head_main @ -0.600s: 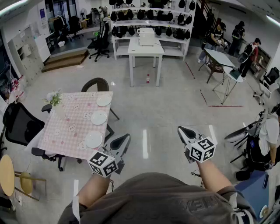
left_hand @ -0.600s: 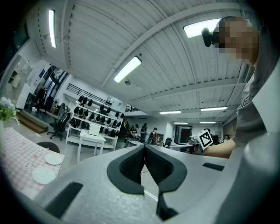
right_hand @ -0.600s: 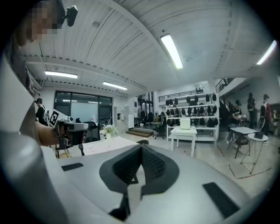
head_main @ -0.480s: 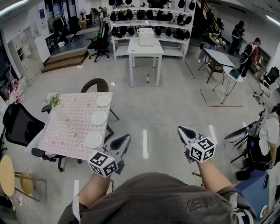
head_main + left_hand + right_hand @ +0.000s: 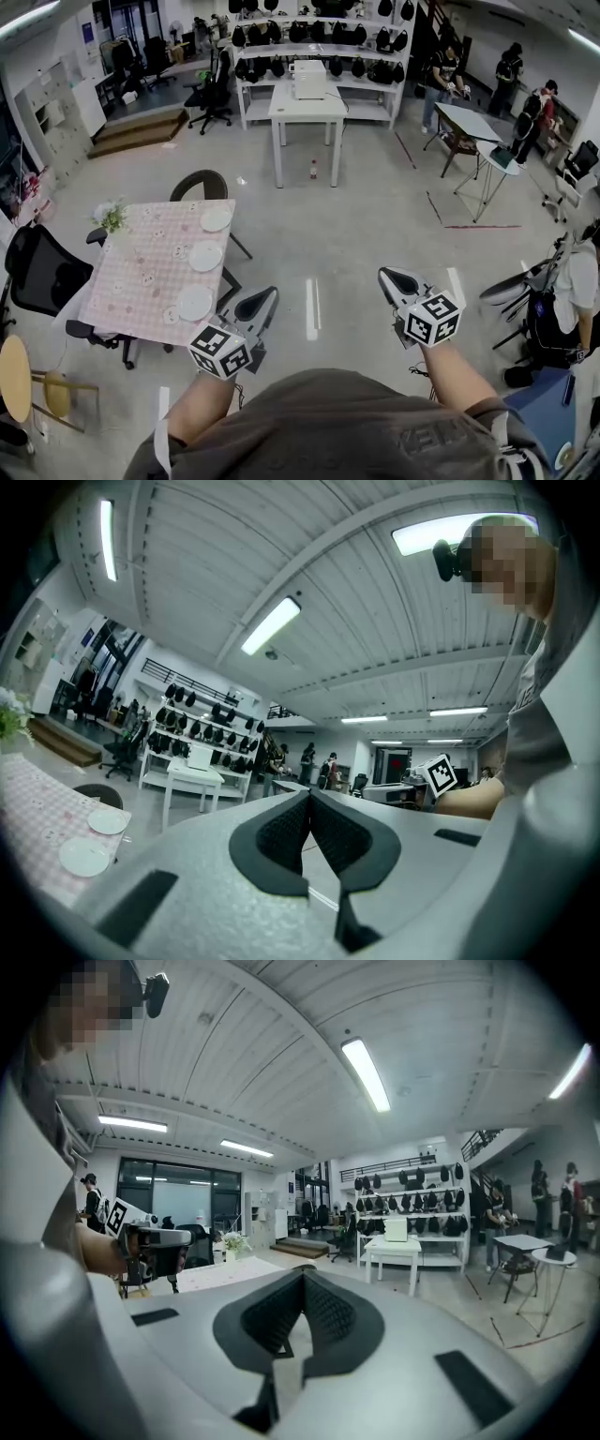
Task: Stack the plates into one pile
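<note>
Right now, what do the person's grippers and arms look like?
The left gripper and right gripper are light grey, rounded shells with black textured pads. A white left cube and right cube carry black square markers. The person wears a grey-brown top.

Three plates [image 5: 205, 256] apart in a row on the table [image 5: 131, 281], right side — chair [image 5: 200, 184] behind

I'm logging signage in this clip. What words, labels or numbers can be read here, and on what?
Nothing reads clearly.
Shirt: faint print, too dim to read.
Marker cube on left claw, second marker cube on right claw: square patterns, no letters.
Blue wall poster: too small to read.
</note>
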Available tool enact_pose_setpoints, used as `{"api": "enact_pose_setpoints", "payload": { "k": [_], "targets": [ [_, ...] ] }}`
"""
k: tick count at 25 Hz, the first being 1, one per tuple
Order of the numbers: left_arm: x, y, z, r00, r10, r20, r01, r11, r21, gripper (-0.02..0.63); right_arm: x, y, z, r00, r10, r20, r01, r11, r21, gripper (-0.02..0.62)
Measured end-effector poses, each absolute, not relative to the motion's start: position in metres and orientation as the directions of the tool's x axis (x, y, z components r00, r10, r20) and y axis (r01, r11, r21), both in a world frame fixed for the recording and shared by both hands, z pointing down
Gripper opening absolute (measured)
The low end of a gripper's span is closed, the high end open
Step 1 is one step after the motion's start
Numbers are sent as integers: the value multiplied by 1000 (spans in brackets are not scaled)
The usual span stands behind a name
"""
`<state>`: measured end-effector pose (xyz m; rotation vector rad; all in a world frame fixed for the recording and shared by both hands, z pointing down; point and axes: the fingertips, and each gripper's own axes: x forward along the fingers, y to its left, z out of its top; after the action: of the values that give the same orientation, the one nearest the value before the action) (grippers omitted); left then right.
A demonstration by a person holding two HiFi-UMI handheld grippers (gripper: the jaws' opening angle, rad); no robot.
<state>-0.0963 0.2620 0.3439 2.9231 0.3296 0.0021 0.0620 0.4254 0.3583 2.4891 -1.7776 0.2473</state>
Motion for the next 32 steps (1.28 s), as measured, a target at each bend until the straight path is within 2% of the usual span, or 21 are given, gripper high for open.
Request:
{"api": "enact_pose_setpoints", "payload": {
  "k": [20,26,32],
  "targets": [
    [-10,360,350,973,233,-5,228,-950,214,5,135,513,359,264,-953,150,-962,-271,-26,-6],
    [22,331,356,972,233,10,225,-949,222,5,160,485,373,242,-957,157,-966,-252,-48,-6],
    [94,255,372,955,297,-5,291,-931,219,5,219,409,386,266,-949,171,-960,-277,-42,-6]
  ]
}}
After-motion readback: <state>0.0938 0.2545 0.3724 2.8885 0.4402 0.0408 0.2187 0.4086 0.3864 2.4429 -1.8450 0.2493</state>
